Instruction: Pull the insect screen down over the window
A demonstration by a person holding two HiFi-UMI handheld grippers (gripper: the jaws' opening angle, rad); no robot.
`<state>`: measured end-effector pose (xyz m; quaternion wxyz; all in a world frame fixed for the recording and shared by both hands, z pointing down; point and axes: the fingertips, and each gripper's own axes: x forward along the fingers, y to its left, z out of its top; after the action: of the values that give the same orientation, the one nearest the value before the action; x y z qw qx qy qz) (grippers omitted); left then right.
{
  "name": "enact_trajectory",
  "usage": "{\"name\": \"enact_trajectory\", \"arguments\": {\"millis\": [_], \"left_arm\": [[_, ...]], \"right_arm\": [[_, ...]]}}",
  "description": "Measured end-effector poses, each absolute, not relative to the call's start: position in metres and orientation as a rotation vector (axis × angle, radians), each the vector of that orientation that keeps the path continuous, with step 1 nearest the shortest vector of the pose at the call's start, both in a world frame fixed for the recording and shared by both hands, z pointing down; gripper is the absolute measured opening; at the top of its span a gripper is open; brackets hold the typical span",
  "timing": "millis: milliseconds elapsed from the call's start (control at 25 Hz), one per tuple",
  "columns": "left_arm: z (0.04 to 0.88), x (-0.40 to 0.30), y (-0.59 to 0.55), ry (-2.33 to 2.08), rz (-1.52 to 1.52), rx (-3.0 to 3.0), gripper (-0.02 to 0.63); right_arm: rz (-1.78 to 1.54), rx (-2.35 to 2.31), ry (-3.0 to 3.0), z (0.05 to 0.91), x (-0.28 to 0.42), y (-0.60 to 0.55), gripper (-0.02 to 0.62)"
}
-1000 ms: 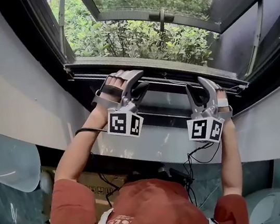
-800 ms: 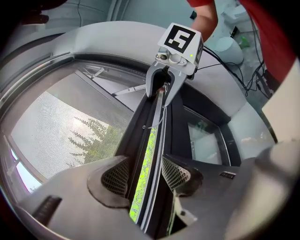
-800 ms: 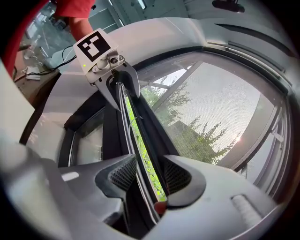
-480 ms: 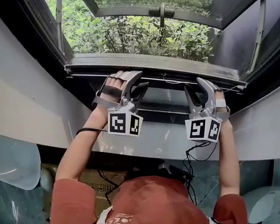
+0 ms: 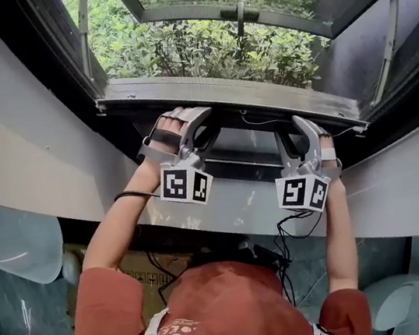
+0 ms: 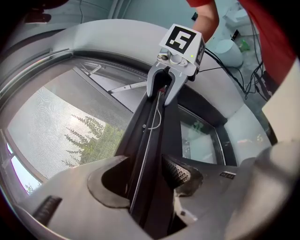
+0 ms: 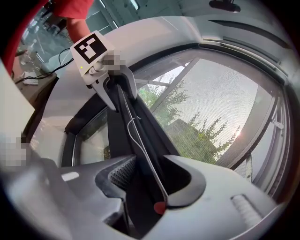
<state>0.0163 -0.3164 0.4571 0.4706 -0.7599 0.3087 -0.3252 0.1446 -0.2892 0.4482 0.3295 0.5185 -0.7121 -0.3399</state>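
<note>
I have 2 holds on the screen bar [image 6: 146, 140]. The left gripper [image 6: 149, 180] pinches it between its ribbed pad and the opposite jaw. The right gripper [image 7: 152, 180] clamps the same bar further along, so it runs straight from 1 set of jaws to the other. The mesh [image 6: 51, 126] is stretched over the opening above the bar, with the greenery showing through it. In the head view the bar sits low in the window, just above the fixed glass pane [image 6: 201, 136]. I can't tell whether it has reached its catch.

To my mind the pull should be even. If 1 hand leads, the bar will likely tilt and bind in its side tracks. I would draw along the plane of the window and not toward myself, since an outward tug could lift the bar out of its guides. A thin cord [image 6: 157, 119] hangs along the bar between the grippers, and I want it clear of both sets of jaws. The bar is narrow and smooth, so a firm squeeze matters more than speed.
</note>
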Motion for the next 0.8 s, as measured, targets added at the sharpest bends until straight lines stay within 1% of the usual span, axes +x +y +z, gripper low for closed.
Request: {"name": "enact_trajectory", "arguments": {"millis": [800], "left_arm": [[0.4566,0.0146,-0.3145,0.753,-0.785,-1.867,0.196]], "right_arm": [[-0.811,1.442,-1.960,0.4455,0.1430,-0.2853,0.186]]}}
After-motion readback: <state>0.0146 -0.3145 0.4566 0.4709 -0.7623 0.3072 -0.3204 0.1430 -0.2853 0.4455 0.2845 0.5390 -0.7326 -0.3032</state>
